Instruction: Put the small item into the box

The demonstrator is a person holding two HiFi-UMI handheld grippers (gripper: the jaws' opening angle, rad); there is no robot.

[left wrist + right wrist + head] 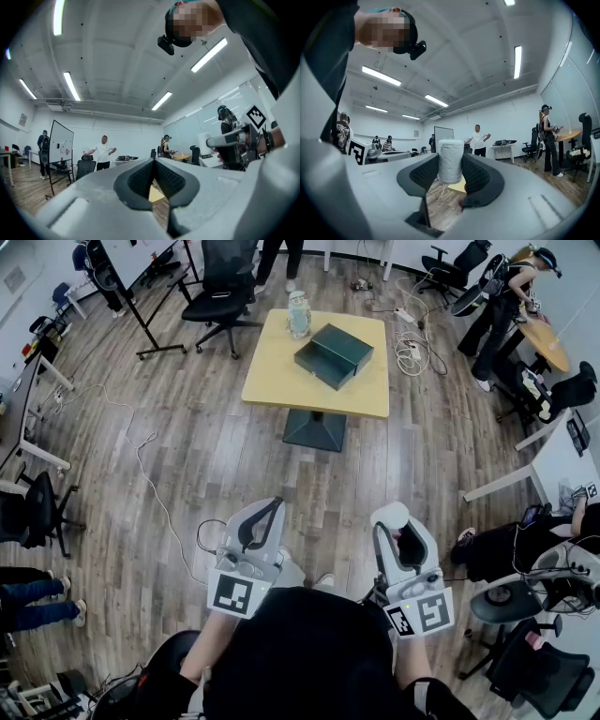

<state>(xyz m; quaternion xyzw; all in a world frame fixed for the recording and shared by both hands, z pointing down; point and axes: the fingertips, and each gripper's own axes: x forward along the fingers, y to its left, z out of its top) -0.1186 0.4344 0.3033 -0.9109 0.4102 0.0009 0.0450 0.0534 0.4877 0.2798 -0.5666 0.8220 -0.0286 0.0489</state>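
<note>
Right tool (398,524): jaws stood wide and clamped on the white cylinder (451,161), pads pressing its two sides. The cylinder stood upright, its long axis crossing the jaw line, and its top rose clear above the pads.

Left tool (259,521): jaws together at the tips with nothing between them. Both tools pointed level, side by side and close in front of the body.

Key relation: the dark green box (333,354) lay well ahead of the right tool and a little to its left, across open wooden floor (187,456). It sat on the yellow bench (272,376), toward the bench's far right part as seen from the tools. Its long axis ran on a diagonal to our line of approach. It appeared as two dark pieces, one offset on the other. We could not tell from here which face was open.

We judged the two tools about equally far from the box, but the right one carried the item, so the approach was its job.

Edges and room: a pale jar-like container (298,313) stood just beyond the box's left end. Loose cables (412,343) lay on the floor to the right of the bench and an office chair (220,296) stood beyond its left side. The straight path ahead looked free. We judged the task at the carry stage, with placement not yet begun.
</note>
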